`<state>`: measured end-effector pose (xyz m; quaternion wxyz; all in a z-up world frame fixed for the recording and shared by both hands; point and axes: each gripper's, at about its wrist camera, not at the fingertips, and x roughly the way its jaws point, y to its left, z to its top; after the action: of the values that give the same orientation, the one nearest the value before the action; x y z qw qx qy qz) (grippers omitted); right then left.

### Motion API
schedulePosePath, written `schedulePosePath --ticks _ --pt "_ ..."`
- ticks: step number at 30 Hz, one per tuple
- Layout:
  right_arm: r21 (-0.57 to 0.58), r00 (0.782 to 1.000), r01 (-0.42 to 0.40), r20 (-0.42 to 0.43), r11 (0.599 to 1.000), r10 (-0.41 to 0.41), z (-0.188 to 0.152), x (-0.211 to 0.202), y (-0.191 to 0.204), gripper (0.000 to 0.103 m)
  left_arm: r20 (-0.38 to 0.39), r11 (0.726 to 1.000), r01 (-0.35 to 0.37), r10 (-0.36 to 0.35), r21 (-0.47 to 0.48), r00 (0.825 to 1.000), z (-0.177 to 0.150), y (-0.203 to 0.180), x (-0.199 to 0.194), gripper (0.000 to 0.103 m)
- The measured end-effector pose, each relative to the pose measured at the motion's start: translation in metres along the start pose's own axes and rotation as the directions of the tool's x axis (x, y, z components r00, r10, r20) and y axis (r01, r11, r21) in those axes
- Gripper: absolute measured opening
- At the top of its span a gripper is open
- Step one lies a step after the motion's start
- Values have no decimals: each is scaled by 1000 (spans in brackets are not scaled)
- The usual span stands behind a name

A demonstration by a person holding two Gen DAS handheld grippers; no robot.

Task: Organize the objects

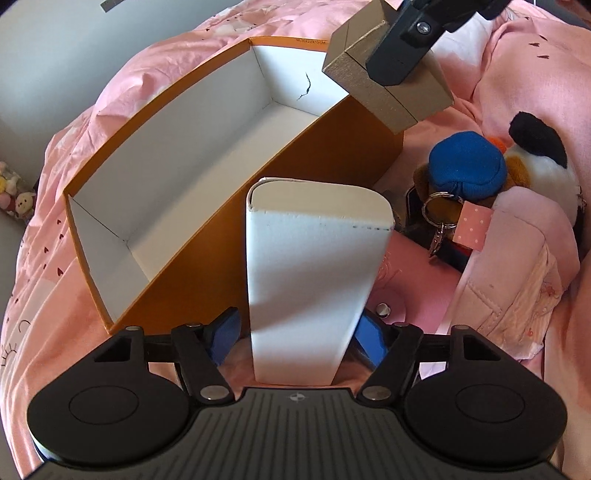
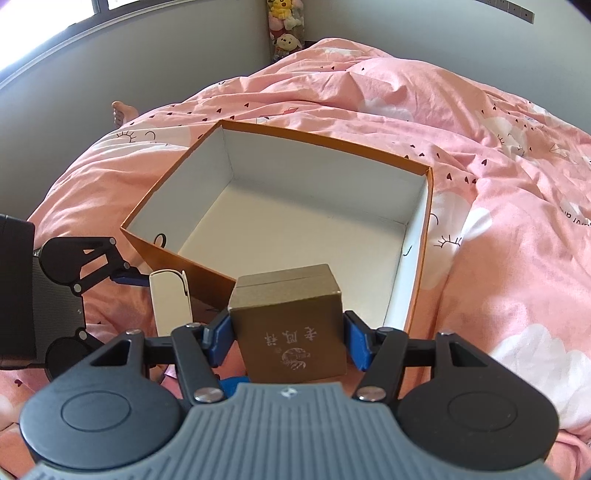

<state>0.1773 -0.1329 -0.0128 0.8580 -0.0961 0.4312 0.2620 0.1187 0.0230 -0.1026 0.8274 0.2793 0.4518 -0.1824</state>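
An open orange box (image 1: pixel 314 155) with a white, bare inside lies on the pink bedding (image 2: pixel 480 122). A tall white box (image 1: pixel 314 258) stands upright just outside its near wall. My left gripper (image 1: pixel 295 336) stands open around the white box; the right blue pad is against it and a thin gap shows at the left pad. My right gripper (image 2: pixel 288 339) is shut on a small gold box (image 2: pixel 291 317) with printed characters, held over the near edge of the orange box (image 2: pixel 177 258). In the left wrist view the gold box (image 1: pixel 384 85) hangs at the top right.
Right of the white box lie a blue keychain pouch (image 1: pixel 465 166), a black-and-white plush toy (image 1: pixel 535 158) and a pink quilted pouch (image 1: pixel 517 258). A person's bare foot (image 2: pixel 123 110) rests at the bed's far edge. Plush toys (image 2: pixel 284 26) stand in the wall corner.
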Motion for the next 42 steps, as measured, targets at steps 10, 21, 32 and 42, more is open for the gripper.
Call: schedulePosePath --ticks 10,21,32,42 --pt "17 1000 -15 3 1000 15 -1 6 -4 63 30 989 7 -3 -149 1000 4 11 -13 70" --pt "0 996 -29 85 1000 29 8 -11 -4 63 101 939 40 -5 -342 995 18 34 -89 70" --pt "36 979 -100 182 994 92 43 -22 -20 63 64 888 49 -22 -457 998 90 112 -98 70" --pt "160 989 -100 125 982 80 70 36 -51 63 -190 844 40 -166 -535 968 113 145 7 70"
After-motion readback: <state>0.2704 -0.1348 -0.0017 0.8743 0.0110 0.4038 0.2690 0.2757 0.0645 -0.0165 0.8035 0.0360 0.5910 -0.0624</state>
